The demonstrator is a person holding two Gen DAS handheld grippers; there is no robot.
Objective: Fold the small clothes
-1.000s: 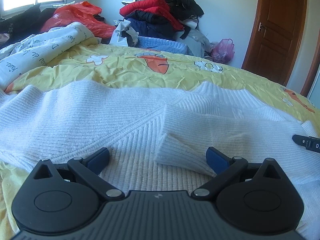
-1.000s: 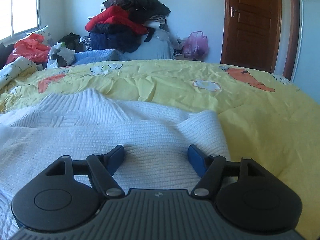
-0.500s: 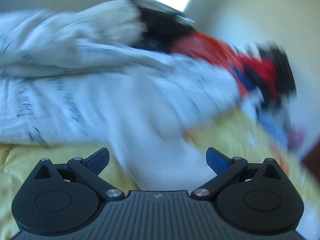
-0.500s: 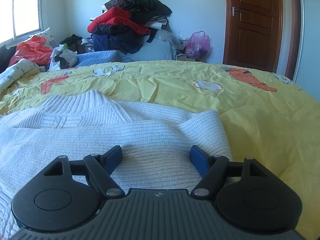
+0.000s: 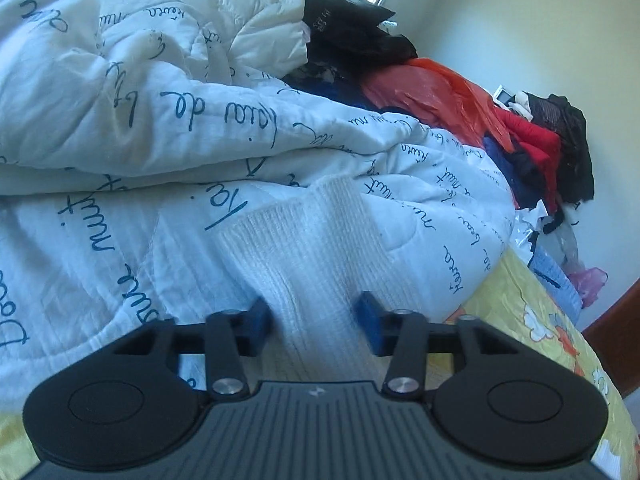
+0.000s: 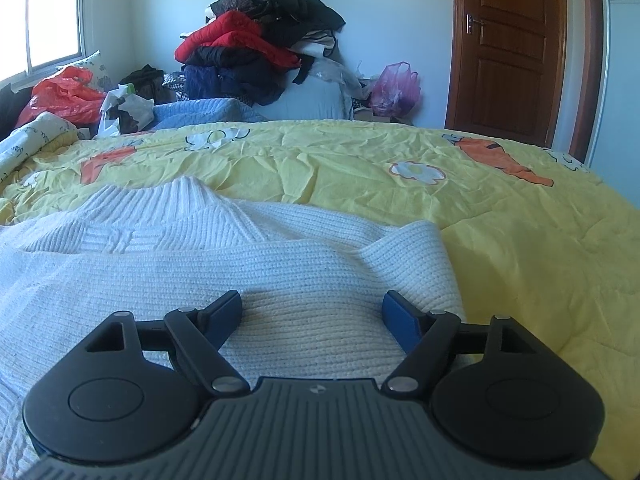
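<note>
A pink plastic bag (image 6: 395, 89) is sitting by the wooden door (image 6: 512, 46), its contents unreadable. The white ribbed-knit sweater (image 6: 256, 248) is lying spread on the wrinkled yellow bedsheet (image 6: 360, 168). The left gripper (image 5: 316, 316) is straddling its sleeve (image 5: 320, 248), jaws partly narrowed, against a bunched script-printed quilt (image 5: 160, 128). The right gripper (image 6: 312, 312) is hovering wide open over the sweater's folded edge. Piled clothes (image 6: 264, 40) are crowding the far wall.
</note>
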